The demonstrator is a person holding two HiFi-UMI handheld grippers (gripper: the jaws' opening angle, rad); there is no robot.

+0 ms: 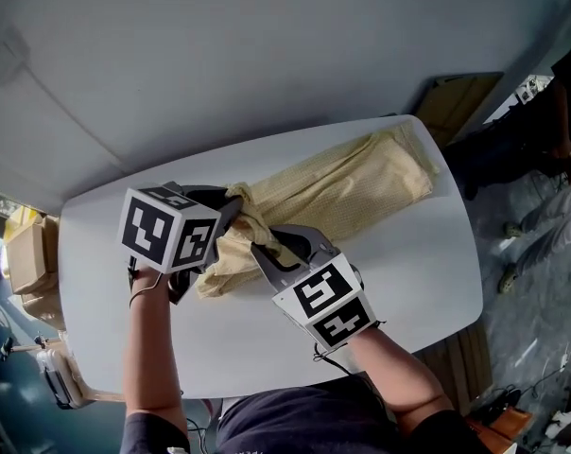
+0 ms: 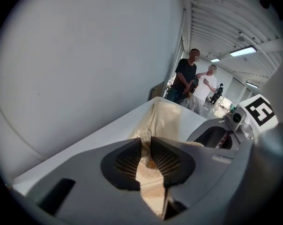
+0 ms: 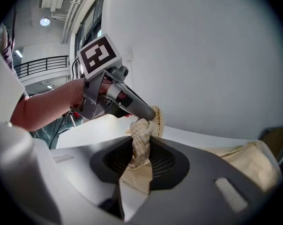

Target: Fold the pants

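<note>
The white table [image 1: 427,282] lies bare to the right of the right gripper [image 1: 264,250] and along its near edge, with room to pass. The pants [image 1: 352,185] stretch across the middle toward the far right corner. The left gripper [image 1: 233,204] hangs just beside the right one, crowding that gap. A wall [image 1: 267,55] closes the far side, and boxes [image 1: 25,253] stand at the left end.

Pale yellow, waffle-textured pants [image 1: 342,192], lying diagonally on the white table [image 1: 418,282], far end flat near the table's far right edge, near end bunched and raised, one fold clamped in the left gripper [image 1: 231,206], another in the right gripper [image 1: 269,246]
</note>
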